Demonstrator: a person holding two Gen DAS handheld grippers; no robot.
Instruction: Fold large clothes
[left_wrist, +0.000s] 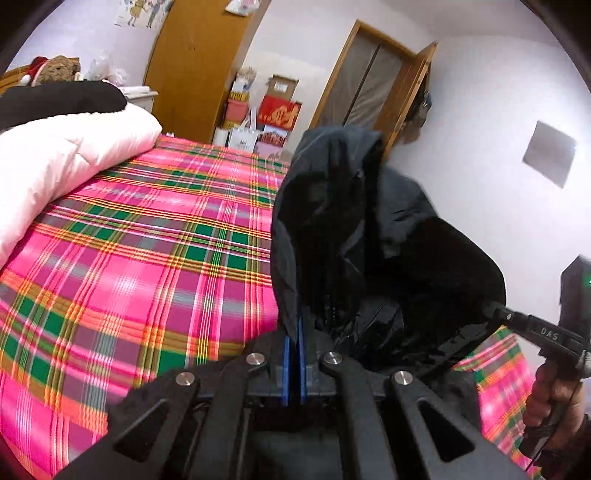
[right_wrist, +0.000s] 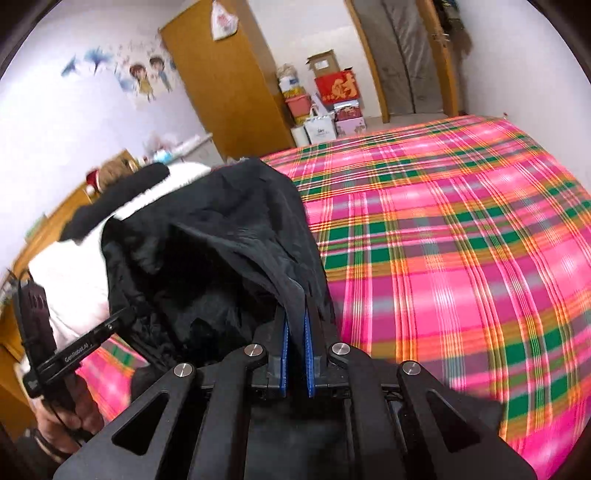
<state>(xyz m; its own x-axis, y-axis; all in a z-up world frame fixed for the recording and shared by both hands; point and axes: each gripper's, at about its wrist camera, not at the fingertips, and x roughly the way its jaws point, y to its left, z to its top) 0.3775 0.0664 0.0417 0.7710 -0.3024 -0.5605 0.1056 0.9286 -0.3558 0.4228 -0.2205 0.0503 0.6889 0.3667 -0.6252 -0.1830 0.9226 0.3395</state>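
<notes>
A large black hooded jacket (left_wrist: 354, 229) is held up above the bed, bunched and hanging between both grippers. My left gripper (left_wrist: 294, 325) is shut on a fold of its edge, the fabric pinched between the blue pads (left_wrist: 286, 354). In the right wrist view the jacket (right_wrist: 221, 240) fills the left centre, and my right gripper (right_wrist: 295, 317) is shut on another fold of its edge. A hand (left_wrist: 554, 402) grips the right tool's handle at the far right. Another hand (right_wrist: 62, 417) grips the left tool at the lower left.
A pink and green plaid bedsheet (left_wrist: 147, 258) covers the bed (right_wrist: 461, 258). A pale pink quilt (left_wrist: 62, 158) with a black garment (left_wrist: 62, 99) on it lies at the head end. Boxes and bags (left_wrist: 266, 118) stand by the far wall beside a wooden wardrobe (left_wrist: 195, 66).
</notes>
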